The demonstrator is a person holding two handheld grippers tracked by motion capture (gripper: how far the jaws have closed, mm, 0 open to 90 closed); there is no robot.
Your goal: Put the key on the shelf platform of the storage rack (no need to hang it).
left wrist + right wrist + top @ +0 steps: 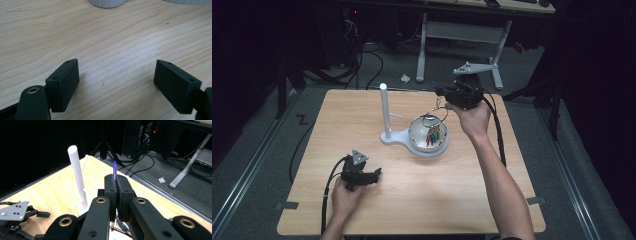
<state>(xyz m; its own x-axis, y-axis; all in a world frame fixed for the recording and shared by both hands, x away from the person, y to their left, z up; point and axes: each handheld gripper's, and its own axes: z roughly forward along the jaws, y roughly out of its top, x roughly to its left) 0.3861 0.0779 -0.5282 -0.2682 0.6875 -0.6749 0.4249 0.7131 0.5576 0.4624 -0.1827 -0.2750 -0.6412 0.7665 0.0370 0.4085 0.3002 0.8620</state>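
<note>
Right gripper (116, 185) clamped tight on thin blue tab (114, 168), key ring (435, 114) dangling over white bowl (419, 150). Smooth round white post (78, 178) just beside, standing upright. Left gripper (116, 82) wide apart, empty, on grained wooden table (100, 37).
</note>
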